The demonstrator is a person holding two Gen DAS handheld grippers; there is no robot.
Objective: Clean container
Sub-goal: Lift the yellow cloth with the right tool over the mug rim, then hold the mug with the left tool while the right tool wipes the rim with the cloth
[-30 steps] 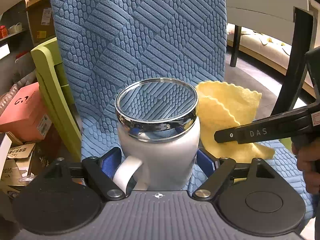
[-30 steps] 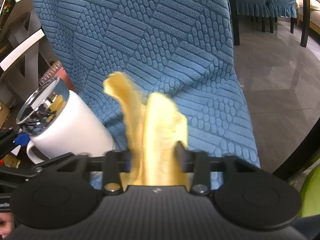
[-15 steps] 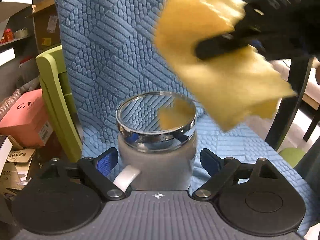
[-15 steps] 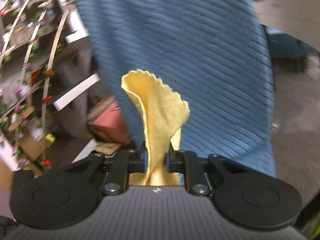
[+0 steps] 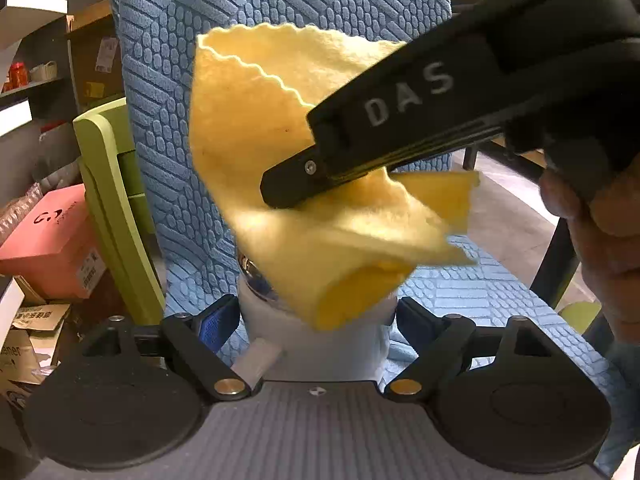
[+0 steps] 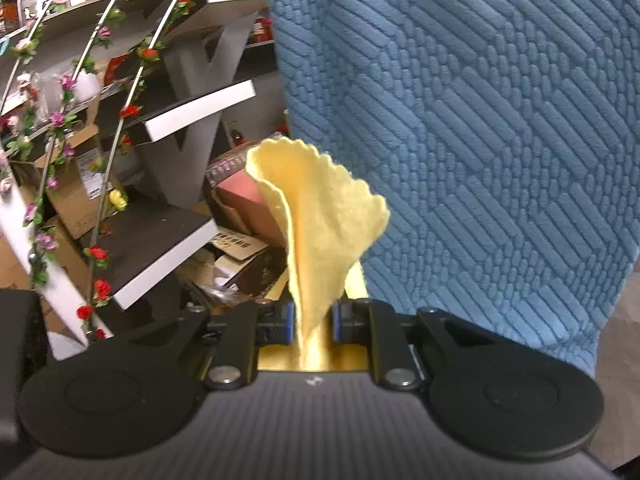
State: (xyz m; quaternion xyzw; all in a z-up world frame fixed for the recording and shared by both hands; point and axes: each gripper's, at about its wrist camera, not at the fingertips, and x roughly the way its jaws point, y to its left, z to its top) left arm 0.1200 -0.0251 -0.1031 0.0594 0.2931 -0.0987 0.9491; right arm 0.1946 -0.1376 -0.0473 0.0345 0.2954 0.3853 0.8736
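The white mug (image 5: 320, 340) stood on the blue-covered chair seat (image 5: 480, 292), between the fingers of the left gripper (image 5: 316, 320), whose blue pads (image 5: 218, 320) sat just beside its sides; whether they pressed the mug could not be told. A folded yellow cloth (image 5: 288, 184) hung right over the mug's chrome rim (image 5: 250, 270), hiding most of the opening. The right gripper (image 6: 314, 320) had its fingers drawn narrow, pinching the cloth (image 6: 320, 224) between them. From the left wrist view, that gripper (image 5: 288, 190) reached in from the right, over the mug. A pink box (image 5: 48, 240) and a green chair (image 5: 108, 184) stood to the left.
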